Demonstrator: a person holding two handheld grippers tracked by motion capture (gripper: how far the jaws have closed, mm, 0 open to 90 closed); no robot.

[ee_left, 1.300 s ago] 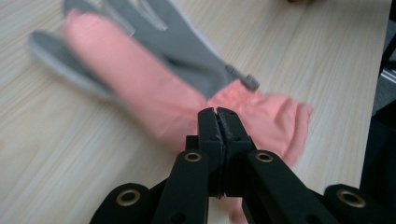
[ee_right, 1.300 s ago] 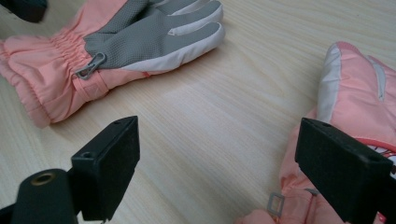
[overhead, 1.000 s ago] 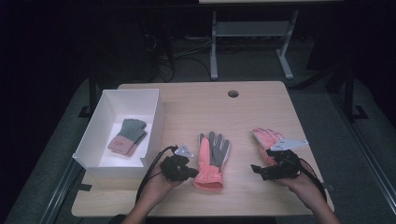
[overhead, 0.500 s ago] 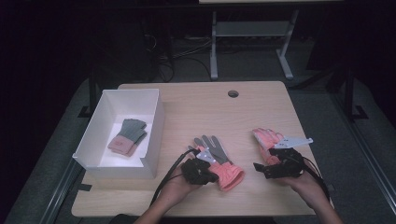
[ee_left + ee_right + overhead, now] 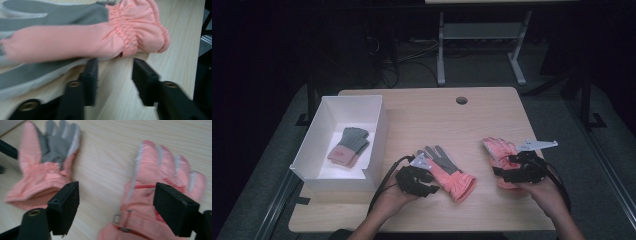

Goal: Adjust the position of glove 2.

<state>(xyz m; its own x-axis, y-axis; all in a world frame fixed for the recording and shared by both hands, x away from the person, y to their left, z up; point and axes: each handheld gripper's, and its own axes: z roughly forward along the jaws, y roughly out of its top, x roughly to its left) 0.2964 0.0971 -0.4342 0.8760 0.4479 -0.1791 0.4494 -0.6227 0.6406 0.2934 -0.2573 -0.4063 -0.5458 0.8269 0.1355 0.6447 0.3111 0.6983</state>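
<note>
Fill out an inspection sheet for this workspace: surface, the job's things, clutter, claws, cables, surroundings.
Surface: light wooden table with a round hole near its far edge.
Job's things: grey-palmed pink glove lying mid-table, cuff toward the near edge; second pink glove to its right, back up.
Clutter: white box at the table's left, with another pair of gloves inside.
Claws: left claw has just been opening, jaws apart beside the glove's cuff, nothing between them; right claw open over the second glove, its jaws just narrowing slightly.
Cables: black cable looping from the left claw.
Surroundings: dark room, metal frame beyond the table.
</note>
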